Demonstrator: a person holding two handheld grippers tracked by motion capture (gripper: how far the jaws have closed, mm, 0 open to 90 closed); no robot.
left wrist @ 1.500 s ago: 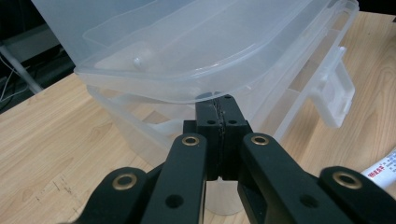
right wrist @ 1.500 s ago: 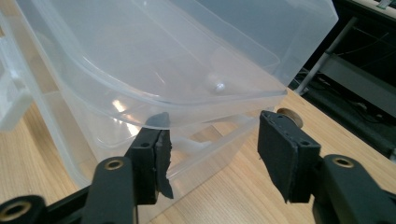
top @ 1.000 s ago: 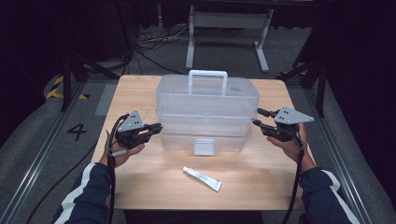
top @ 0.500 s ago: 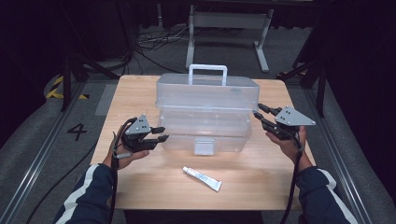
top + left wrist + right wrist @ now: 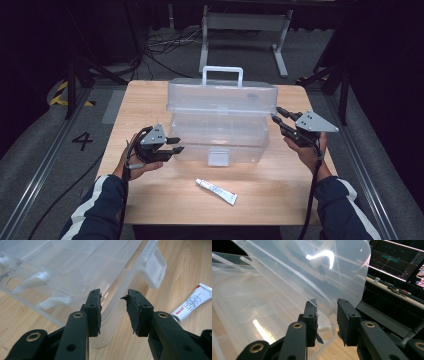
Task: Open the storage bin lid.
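Note:
A clear plastic toolbox (image 5: 220, 137) stands mid-table with its lid (image 5: 222, 97) tilted up off the base and its white handle (image 5: 222, 75) on top. My right gripper (image 5: 276, 115) is at the lid's right front corner. In the right gripper view its jaws (image 5: 327, 312) stand apart with the lid's edge (image 5: 329, 305) between them. My left gripper (image 5: 176, 144) is open at the box's left front corner (image 5: 107, 322), holding nothing. A small white tube (image 5: 216, 191) lies on the table in front of the box, to the right of the jaws in the left gripper view (image 5: 191, 303).
The box's front latch (image 5: 218, 157) hangs loose at the base's front. The wooden table (image 5: 280, 200) has bare room in front of and beside the box. Beyond the table are a metal stand (image 5: 240, 22), cables and dark floor.
The lid has risen off the base as my right gripper moved up at its right corner. My left gripper has slid down and toward the front of the box's left side.

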